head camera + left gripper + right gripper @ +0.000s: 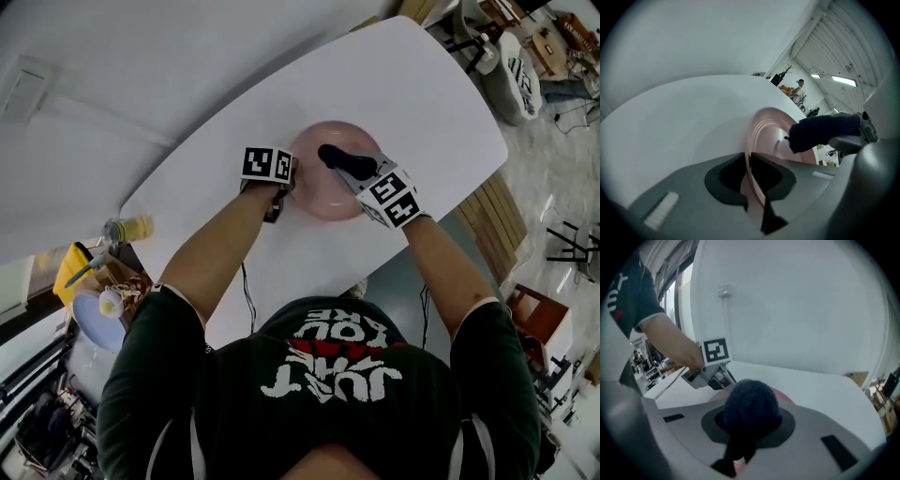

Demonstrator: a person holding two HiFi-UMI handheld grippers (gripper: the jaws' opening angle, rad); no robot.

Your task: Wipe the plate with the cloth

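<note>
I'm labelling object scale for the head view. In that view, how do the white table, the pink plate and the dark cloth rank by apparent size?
Largest: white table, by far.
Next: pink plate.
Smallest: dark cloth, seen against the plate.

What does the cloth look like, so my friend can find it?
Find the big white table. On it is a pink plate, its rim pinched by the left gripper. The cloth is the dark blue bunched lump over the plate, in the right gripper: the only soft thing there.
</note>
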